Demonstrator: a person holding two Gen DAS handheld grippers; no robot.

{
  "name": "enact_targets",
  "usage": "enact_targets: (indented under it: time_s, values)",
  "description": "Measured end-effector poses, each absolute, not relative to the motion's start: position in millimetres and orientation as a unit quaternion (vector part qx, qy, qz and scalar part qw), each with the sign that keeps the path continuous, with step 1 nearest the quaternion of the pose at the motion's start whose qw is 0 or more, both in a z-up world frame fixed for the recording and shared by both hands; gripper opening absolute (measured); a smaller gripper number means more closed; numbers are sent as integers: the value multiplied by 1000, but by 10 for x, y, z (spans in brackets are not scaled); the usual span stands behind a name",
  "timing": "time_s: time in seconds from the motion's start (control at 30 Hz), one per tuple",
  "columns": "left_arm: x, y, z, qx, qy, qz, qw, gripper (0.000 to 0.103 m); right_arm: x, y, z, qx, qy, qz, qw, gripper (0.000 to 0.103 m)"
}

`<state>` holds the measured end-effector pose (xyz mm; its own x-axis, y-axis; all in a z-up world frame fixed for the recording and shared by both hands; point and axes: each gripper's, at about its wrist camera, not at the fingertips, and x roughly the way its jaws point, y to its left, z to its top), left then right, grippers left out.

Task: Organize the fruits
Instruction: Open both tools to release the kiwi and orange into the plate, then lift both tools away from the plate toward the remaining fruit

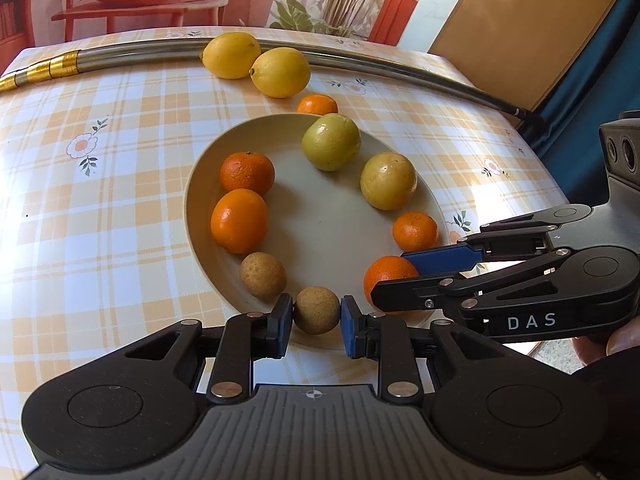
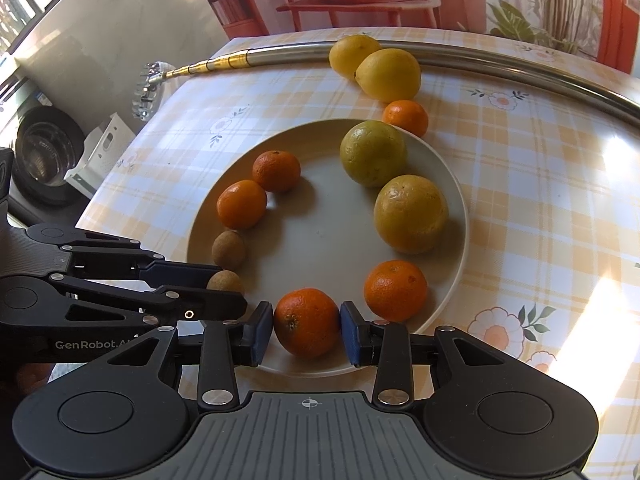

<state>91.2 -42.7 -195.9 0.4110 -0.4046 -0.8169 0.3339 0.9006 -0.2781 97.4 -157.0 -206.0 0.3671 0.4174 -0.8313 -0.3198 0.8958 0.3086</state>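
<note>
A beige plate [image 1: 192,208] [image 2: 460,184] holds fruit in a ring along its rim. My left gripper [image 1: 317,320] [image 2: 232,288] is shut on a small brown round fruit [image 1: 317,308] [image 2: 224,280] at the plate's near edge. Just to the right, my right gripper [image 2: 307,332] [image 1: 390,278] is shut on a mandarin [image 2: 307,320] [image 1: 384,276], also at the near rim. On the plate lie another brown fruit [image 1: 263,275], two mandarins [image 1: 240,220] at the left, two yellow-green round fruits [image 1: 331,142] at the back and a mandarin [image 1: 415,231] at the right.
Two lemons [image 1: 280,72] and a small mandarin [image 1: 317,105] lie on the checked tablecloth behind the plate. A long metal pole [image 1: 400,68] with a gold section runs along the table's far edge. The table drops off at the left in the right wrist view [image 2: 92,200].
</note>
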Motion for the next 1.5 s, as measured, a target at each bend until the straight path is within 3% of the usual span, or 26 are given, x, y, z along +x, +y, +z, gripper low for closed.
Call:
enact_targets:
  time_s: [0.33, 1.1, 1.5]
  values:
    - [902, -417, -1945, -38, 494, -215, 841, 27, 966, -1596, -2076, 58, 517, 228, 823, 39]
    - [881, -411, -1891, -33, 487, -203, 849, 28, 929, -1625, -1985, 54, 492, 226, 839, 40]
    - [1084, -190, -1482, -37, 438, -189, 878, 28, 1206, -2040, -1638, 117, 429, 212, 870, 40]
